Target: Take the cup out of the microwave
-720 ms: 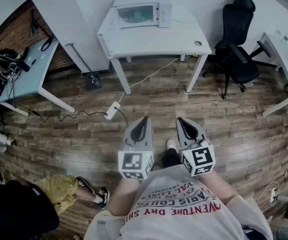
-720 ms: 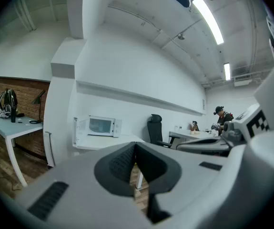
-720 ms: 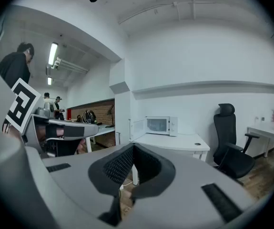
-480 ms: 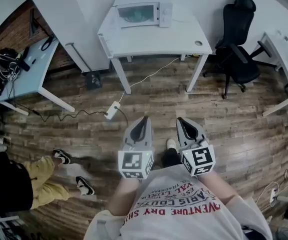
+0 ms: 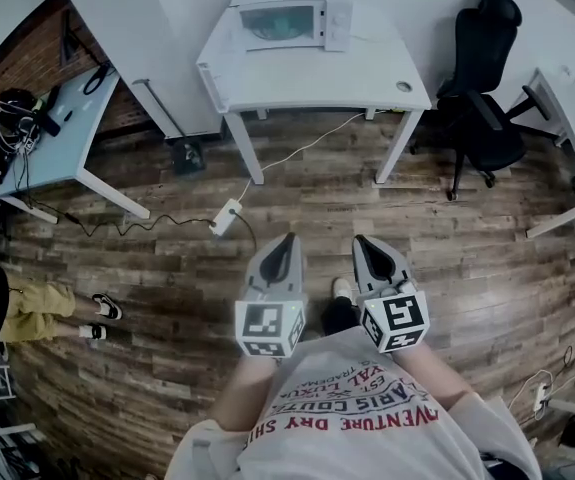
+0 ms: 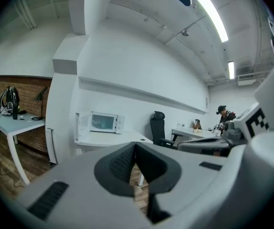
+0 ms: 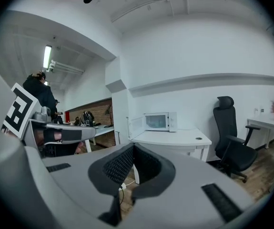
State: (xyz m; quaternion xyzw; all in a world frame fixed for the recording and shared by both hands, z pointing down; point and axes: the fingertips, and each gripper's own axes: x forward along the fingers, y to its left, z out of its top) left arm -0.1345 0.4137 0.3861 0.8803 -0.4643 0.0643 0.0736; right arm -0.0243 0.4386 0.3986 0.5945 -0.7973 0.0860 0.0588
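Both grippers, left gripper (image 5: 286, 240) and right gripper (image 5: 363, 242): jaws pressed together, nothing held, well short of microwave (image 5: 289, 23) on white desk (image 5: 317, 76). Cup not visible, presumably inside microwave. Task barely begun: approach, grasp, removal all left.

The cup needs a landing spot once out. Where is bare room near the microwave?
Bare: the white table between the microwave and its front edge, except a small round spot near the right corner. Crowded: the left desk, its far end with cables.
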